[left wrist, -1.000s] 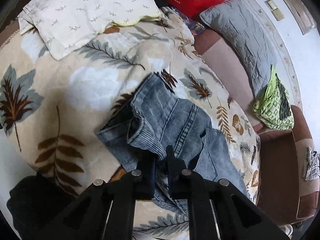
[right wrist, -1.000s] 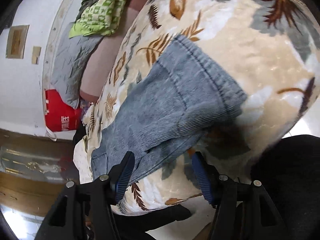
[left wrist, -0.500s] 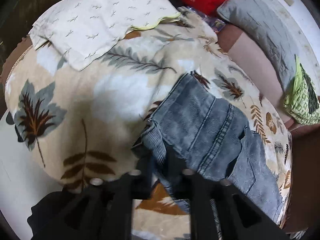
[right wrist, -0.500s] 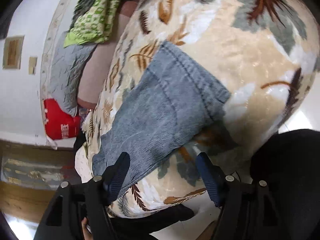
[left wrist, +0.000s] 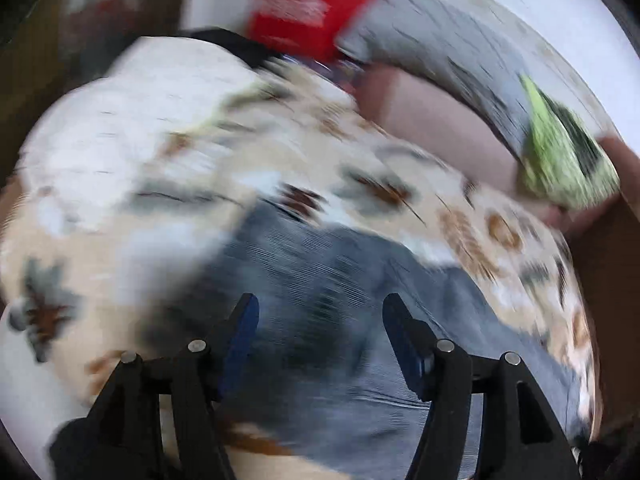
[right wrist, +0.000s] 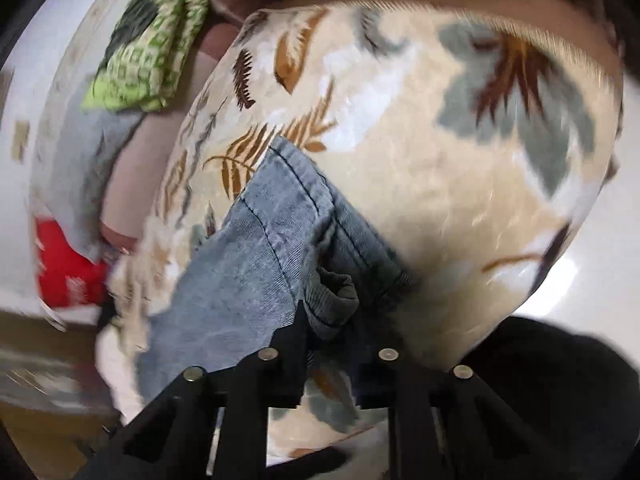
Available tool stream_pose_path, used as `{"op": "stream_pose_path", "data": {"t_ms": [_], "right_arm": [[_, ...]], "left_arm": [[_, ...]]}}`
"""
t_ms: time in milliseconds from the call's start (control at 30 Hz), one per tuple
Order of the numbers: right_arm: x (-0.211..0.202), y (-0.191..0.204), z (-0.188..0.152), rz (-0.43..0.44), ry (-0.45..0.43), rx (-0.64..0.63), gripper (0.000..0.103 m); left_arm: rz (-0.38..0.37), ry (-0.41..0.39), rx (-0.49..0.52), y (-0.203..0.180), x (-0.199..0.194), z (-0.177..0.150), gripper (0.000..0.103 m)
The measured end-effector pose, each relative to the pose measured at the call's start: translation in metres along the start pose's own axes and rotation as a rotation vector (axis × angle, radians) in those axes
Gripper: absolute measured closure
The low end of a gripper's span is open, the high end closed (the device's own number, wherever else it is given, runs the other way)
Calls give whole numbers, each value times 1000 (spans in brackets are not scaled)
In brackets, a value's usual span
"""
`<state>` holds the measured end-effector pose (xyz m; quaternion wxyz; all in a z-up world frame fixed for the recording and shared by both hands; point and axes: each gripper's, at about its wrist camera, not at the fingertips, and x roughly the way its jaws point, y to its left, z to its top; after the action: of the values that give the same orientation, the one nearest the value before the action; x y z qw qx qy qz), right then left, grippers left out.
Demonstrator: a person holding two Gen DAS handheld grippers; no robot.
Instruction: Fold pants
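Observation:
The blue denim pants [left wrist: 328,304] lie folded on a beige leaf-print blanket [left wrist: 120,240]; the left wrist view is heavily blurred. My left gripper [left wrist: 320,320] is open, its blue-padded fingers spread just above the denim, holding nothing. In the right wrist view the pants [right wrist: 256,264] lie across the blanket [right wrist: 460,160]. My right gripper [right wrist: 330,320] is shut on a bunched fold of the pants near their edge.
A white patterned pillow [left wrist: 132,112] lies at the blanket's far left. A red bag [left wrist: 308,4], a grey pillow [left wrist: 440,40] and a green patterned cloth [left wrist: 560,160] sit along the brown couch [left wrist: 432,128]. The green cloth [right wrist: 148,44] also shows in the right wrist view.
My left gripper has let go of the pants and opened, moving fast. My right gripper, open before, has closed on a fold of the denim.

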<state>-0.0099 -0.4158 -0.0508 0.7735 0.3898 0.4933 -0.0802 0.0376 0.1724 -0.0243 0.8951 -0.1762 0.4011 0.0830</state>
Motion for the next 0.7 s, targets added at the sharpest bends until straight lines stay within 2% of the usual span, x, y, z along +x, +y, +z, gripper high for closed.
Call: {"op": "stream_pose_path", "data": {"t_ms": [133,233,267,367,400,433,467,500,533,633,700], "right_arm": [[-38,56,9,-73,-148,-208,90],[-55,76,15,-93,-249,-275,90],[-49,71,16,-102,-232,-267,90],[5,22,15,-211,-21,-172,88],[15,10,13,-219,24,-140,86],[17,1,11,-203,31,-116,82],[12,1,11,-198,7,-115,68],[3,5,11,-232,-19,-131,59],[-5,8,13,-241,-39,-148,42],[-32,14,22,-251,-122,-176,40],[-46,26,28,-197,-164,-177,40]], "left_arm": [[32,73,78,-19,41,-21,38],[61,48,132,-20,45,-31,38],[56,52,135,-20,45,-30,38],[28,54,105,-17,40,-26,38],[25,55,109,-15,40,-28,38],[27,60,114,-14,38,-29,38],[32,61,118,-15,36,-30,38],[32,61,121,-16,35,-29,37],[30,58,125,-17,33,-29,37],[16,45,115,-18,25,-26,37],[7,43,119,-23,22,-23,37]]}}
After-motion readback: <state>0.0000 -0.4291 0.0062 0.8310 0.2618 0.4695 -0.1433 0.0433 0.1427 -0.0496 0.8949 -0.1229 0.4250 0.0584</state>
